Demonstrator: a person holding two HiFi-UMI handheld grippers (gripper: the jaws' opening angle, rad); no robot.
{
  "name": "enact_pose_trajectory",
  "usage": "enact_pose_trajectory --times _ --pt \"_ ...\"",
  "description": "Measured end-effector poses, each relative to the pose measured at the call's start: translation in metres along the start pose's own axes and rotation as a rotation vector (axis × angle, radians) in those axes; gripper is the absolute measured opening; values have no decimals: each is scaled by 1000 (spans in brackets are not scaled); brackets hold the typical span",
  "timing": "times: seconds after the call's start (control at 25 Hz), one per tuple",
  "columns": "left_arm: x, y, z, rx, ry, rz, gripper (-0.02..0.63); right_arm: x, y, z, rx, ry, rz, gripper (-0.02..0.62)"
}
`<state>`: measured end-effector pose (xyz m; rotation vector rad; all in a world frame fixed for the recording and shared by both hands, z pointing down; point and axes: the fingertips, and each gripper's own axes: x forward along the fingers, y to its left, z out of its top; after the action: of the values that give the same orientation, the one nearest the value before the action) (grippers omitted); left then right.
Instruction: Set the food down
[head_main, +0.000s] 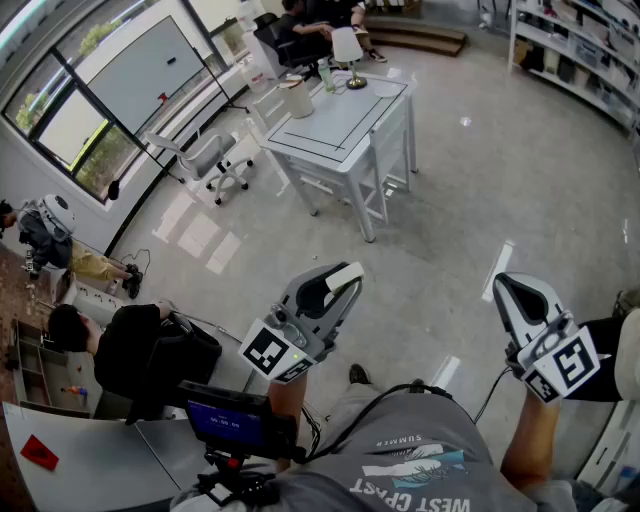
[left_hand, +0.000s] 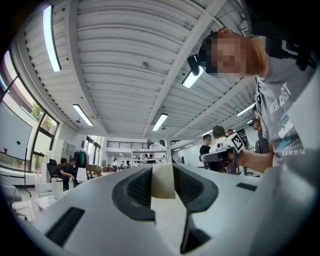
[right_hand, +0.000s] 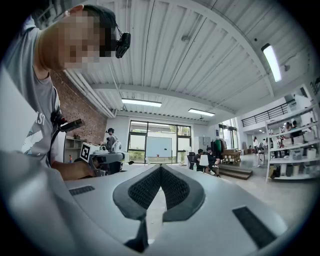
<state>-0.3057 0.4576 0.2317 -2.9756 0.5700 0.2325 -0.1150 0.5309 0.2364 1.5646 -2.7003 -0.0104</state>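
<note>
My left gripper (head_main: 338, 284) is raised at about chest height over the floor and is shut on a pale, cream-coloured flat piece of food (head_main: 346, 273). In the left gripper view that piece (left_hand: 162, 181) stands upright between the two dark pads, and the gripper (left_hand: 163, 175) points roughly level into the room. My right gripper (head_main: 506, 288) is held at the same height to the right. Its jaws (right_hand: 160, 169) meet at the tips with nothing between them. A white table (head_main: 345, 125) stands several steps ahead across the floor.
On the table are a lamp (head_main: 347, 47), a white container (head_main: 297, 98) and a cup (head_main: 327, 78). White chairs (head_main: 390, 150) stand around it. A person sits at a desk (head_main: 120, 345) at lower left. An office chair (head_main: 215, 160) stands by the windows. Shelves (head_main: 585, 55) line the far right.
</note>
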Motion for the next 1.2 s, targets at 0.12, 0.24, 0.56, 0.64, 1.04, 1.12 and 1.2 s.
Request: enact_pose_trajectory --times 0.12,0.24,0.56,0.64,1.04,1.12,1.2 --pt "4 -2 -5 1 -4 -7 106 -1 -5 -4 -1 -6 -8 8" --pt "7 -4 -6 2 -3 -12 106 -1 -5 -7 3 -3 -7 8" --pt "16 -3 -6 13 -10 -10 106 0 -13 -7 10 -5 -13 8" --pt "17 -4 -8 10 -5 -11 106 -1 -14 -8 3 -6 -15 8" --pt "22 -1 -16 -7 8 -17 106 6 -18 -11 11 -6 -12 9" --pt "24 0 -18 -9 10 -17 106 6 -20 -13 14 -3 -15 8" --pt "26 0 -17 -8 9 -17 106 5 -23 -12 14 1 -19 9"
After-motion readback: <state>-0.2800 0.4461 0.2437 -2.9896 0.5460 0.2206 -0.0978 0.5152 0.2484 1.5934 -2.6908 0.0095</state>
